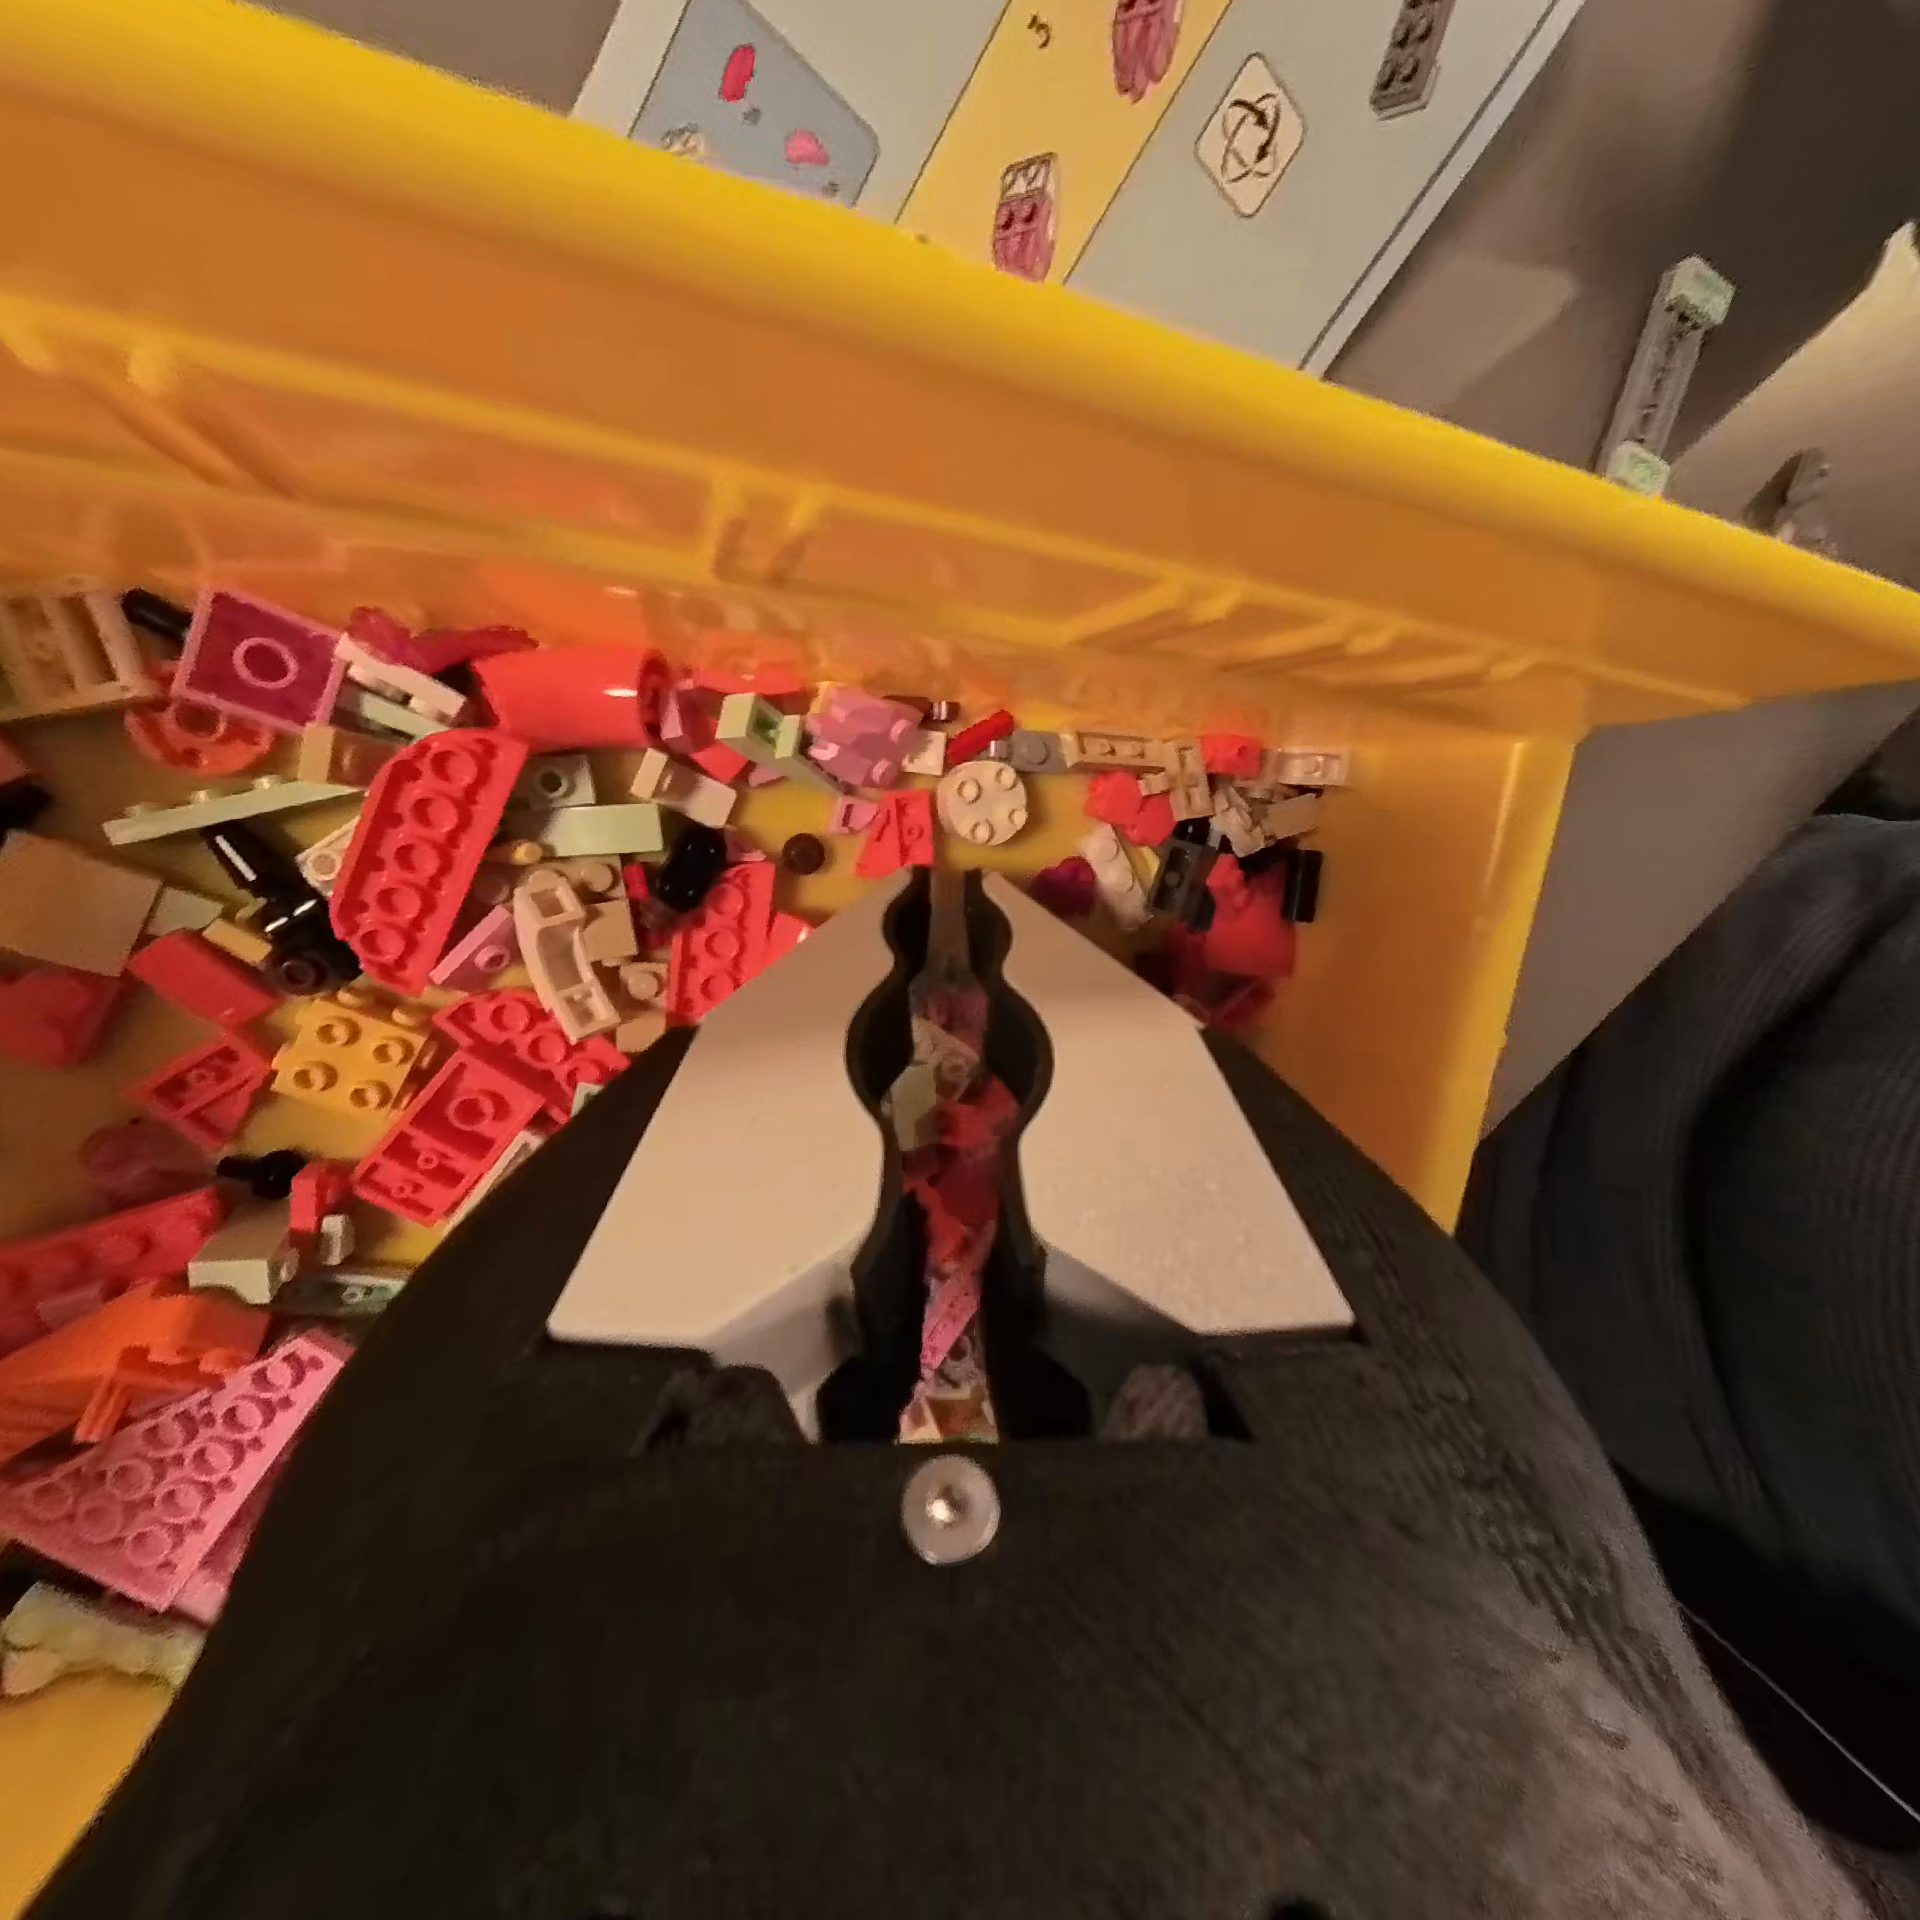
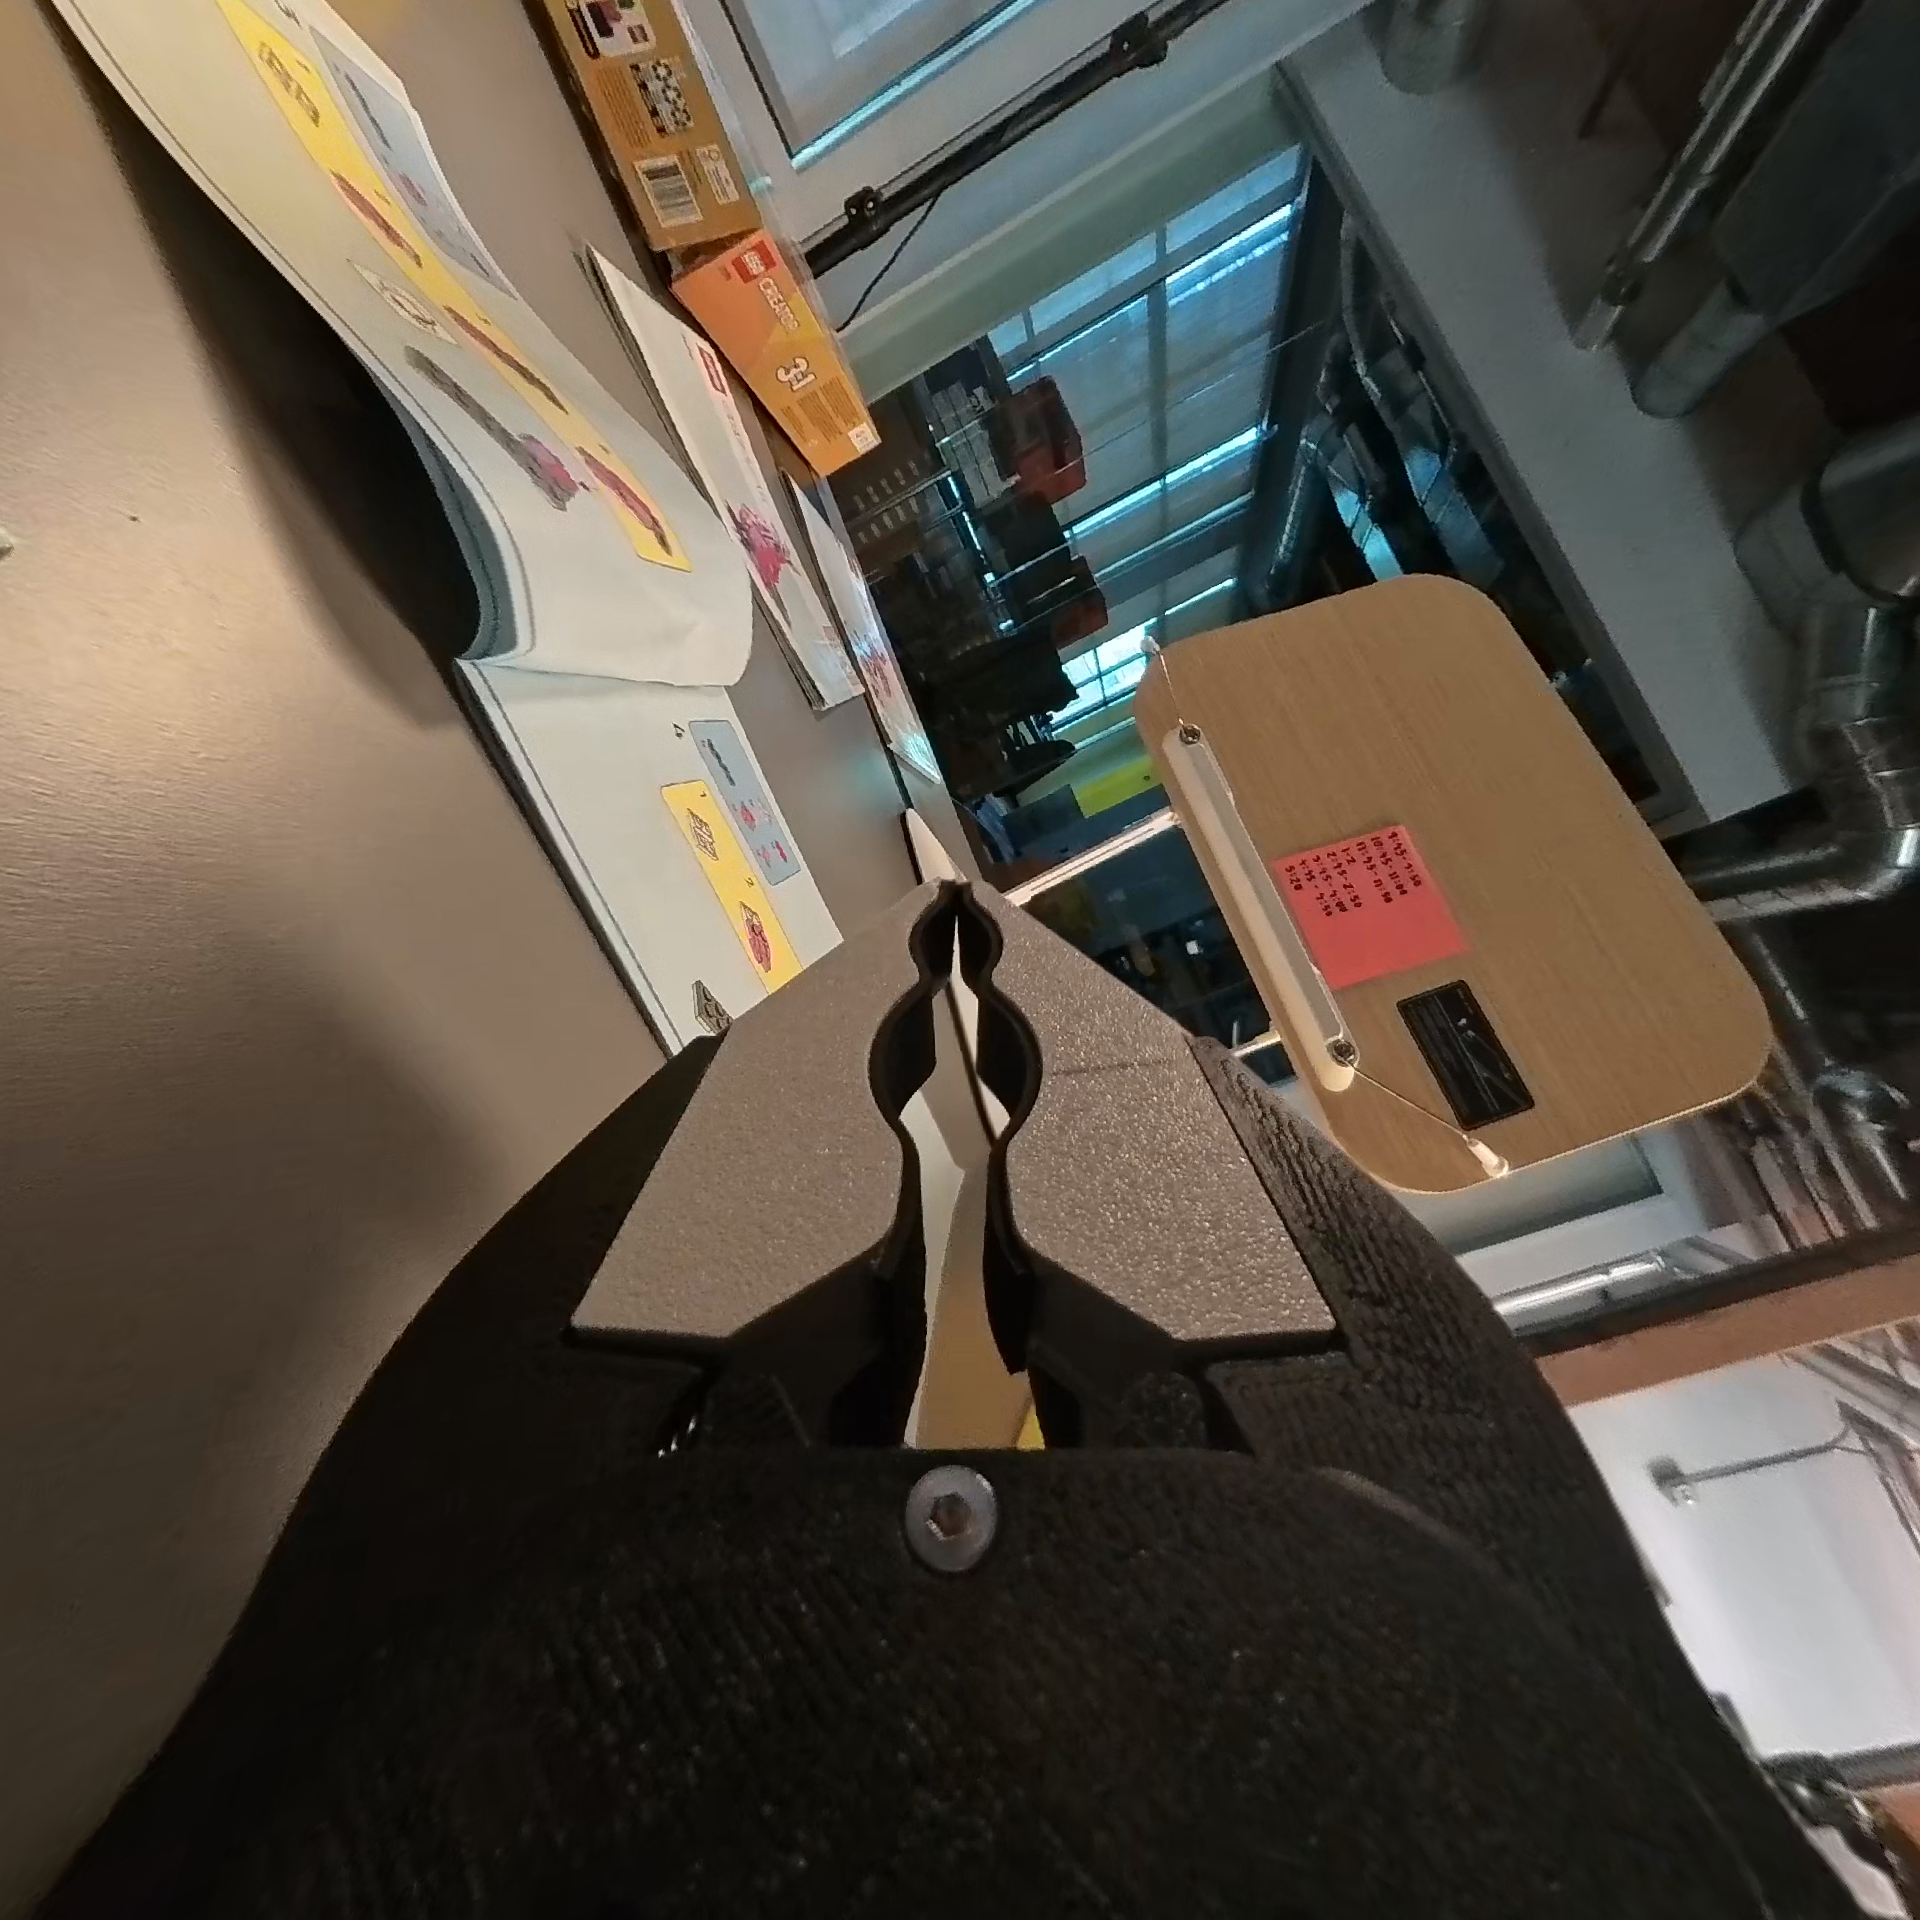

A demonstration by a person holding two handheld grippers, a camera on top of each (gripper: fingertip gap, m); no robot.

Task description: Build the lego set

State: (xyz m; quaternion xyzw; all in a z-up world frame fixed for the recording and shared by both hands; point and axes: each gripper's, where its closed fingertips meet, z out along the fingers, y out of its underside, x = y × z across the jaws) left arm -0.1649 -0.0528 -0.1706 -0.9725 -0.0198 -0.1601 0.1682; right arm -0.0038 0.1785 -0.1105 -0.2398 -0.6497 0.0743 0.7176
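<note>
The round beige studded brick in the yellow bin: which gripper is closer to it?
Left. The left gripper is inside the yellow plastic bin, its tips just short of the round beige studded brick. The right gripper is over the open instruction booklet, with no bin in sight.

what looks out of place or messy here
Loose bricks lie jumbled in the yellow bin, many tipped on edge or upside down. One page of the open booklet curls up instead of lying flat. Nothing looks broken.

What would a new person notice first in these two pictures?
In the left wrist view, a yellow bin full of red, pink and tan toy bricks fills the picture, and the left tongs reach down among them. In the right wrist view, the right tongs are shut and point past an open instruction booklet toward a hanging wooden board.
</note>
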